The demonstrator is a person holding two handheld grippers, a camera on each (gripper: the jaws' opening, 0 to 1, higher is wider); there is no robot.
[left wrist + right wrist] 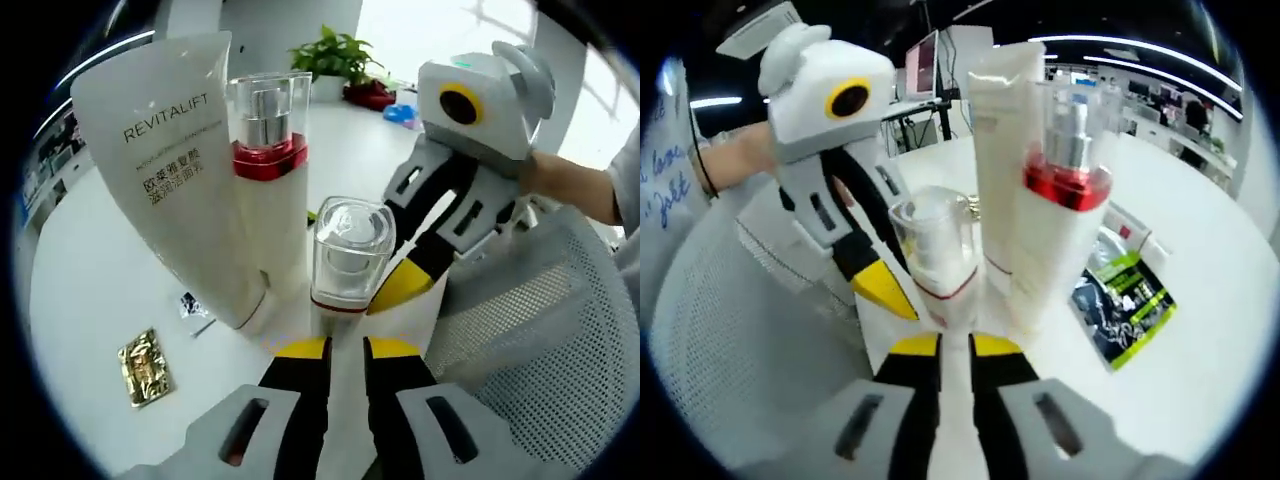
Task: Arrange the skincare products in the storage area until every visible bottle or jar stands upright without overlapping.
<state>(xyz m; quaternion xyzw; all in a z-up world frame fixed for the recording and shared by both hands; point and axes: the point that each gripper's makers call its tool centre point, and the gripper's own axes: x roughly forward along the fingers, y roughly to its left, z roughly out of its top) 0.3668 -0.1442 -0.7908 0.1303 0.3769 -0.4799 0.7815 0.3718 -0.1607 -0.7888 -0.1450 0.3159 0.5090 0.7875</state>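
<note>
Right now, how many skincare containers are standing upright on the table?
3, grouped together on the white table: the tall REVITALIFT tube, the red-collared pump bottle beside it, and the short clear-capped bottle nearest both grippers. Others could be hidden behind them.

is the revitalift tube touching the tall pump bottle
Touching: the left gripper view shows the tube leaning against the pump bottle, no gap visible.

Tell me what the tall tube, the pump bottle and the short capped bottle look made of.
The tall tube: matte white, probably soft plastic, printed lettering. The pump bottle: opaque white body, glossy red collar, silver pump under a see-through cap; glass or plastic, unclear. The short capped bottle: thick clear cap, likely acrylic.
</note>
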